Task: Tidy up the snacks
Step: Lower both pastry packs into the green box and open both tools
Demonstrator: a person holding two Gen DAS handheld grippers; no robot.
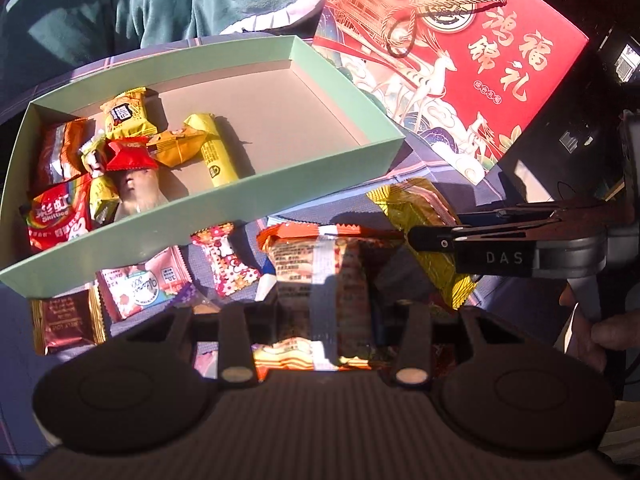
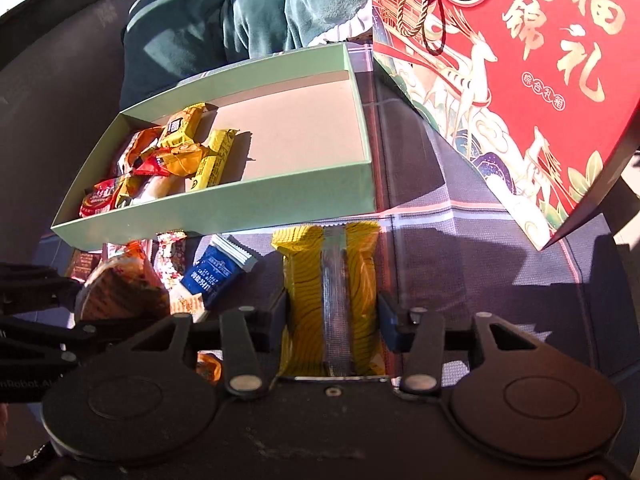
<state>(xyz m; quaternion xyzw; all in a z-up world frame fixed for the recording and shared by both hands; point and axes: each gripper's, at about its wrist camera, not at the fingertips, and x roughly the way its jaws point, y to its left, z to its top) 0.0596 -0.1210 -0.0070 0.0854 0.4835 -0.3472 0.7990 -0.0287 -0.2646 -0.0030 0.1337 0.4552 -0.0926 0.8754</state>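
While the red gift box (image 2: 560,80) lies far right, the green tray (image 2: 224,216) sits far left, snacks heaped at its left end. Nearer, the right gripper (image 2: 334,316) clamps a yellow packet (image 2: 304,280); the left gripper (image 1: 320,312) clamps an orange packet (image 1: 320,256).

Red gift bag (image 2: 540,80), gold lettering, cord handle, at two o'clock. Teal garment (image 1: 140,0), twelve o'clock. Grey checked worktop (image 2: 460,248) cloth beneath.
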